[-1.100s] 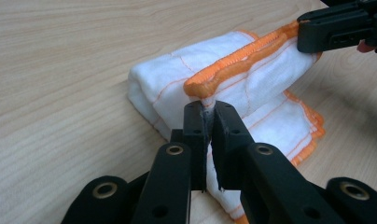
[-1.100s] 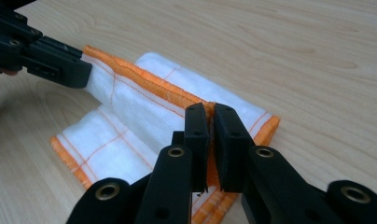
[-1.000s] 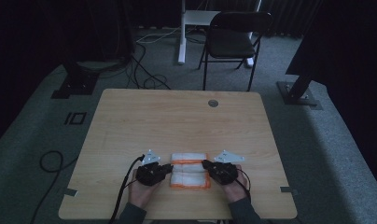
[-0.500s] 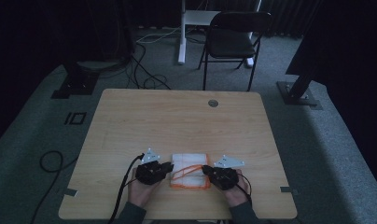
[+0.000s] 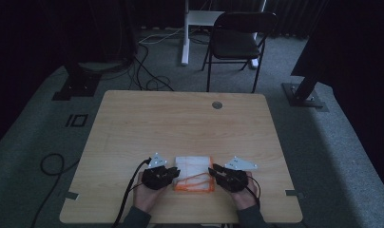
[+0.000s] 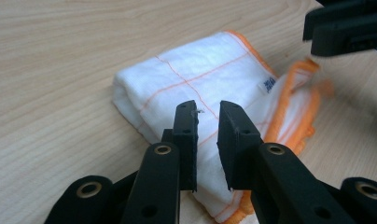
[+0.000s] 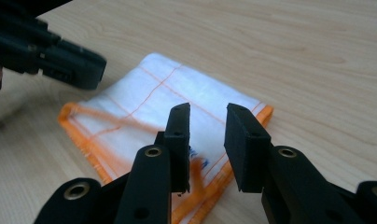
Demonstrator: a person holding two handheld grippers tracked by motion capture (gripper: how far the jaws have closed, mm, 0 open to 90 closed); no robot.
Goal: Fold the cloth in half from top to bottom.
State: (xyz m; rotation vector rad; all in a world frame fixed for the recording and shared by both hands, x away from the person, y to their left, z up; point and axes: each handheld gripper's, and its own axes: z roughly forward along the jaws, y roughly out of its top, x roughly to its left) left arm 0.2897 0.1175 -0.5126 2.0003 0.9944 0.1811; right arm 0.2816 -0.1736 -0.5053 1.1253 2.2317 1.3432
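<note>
A white cloth (image 5: pixel 195 173) with orange edges and thin orange lines is lying folded on the wooden table (image 5: pixel 180 123), close to the person's side. The left gripper (image 5: pixel 170 175) is sitting at the cloth's left edge and the right gripper (image 5: pixel 217 174) at its right edge. In the left gripper view, the left gripper (image 6: pixel 207 116) is holding its jaws a little apart above the cloth (image 6: pixel 200 88), with nothing pinched. In the right gripper view, the right gripper (image 7: pixel 207 119) is doing the same (its jaws have just been opening), and the cloth (image 7: pixel 149 107) is lying under them, not between them. A loose orange edge is looking blurry there.
</note>
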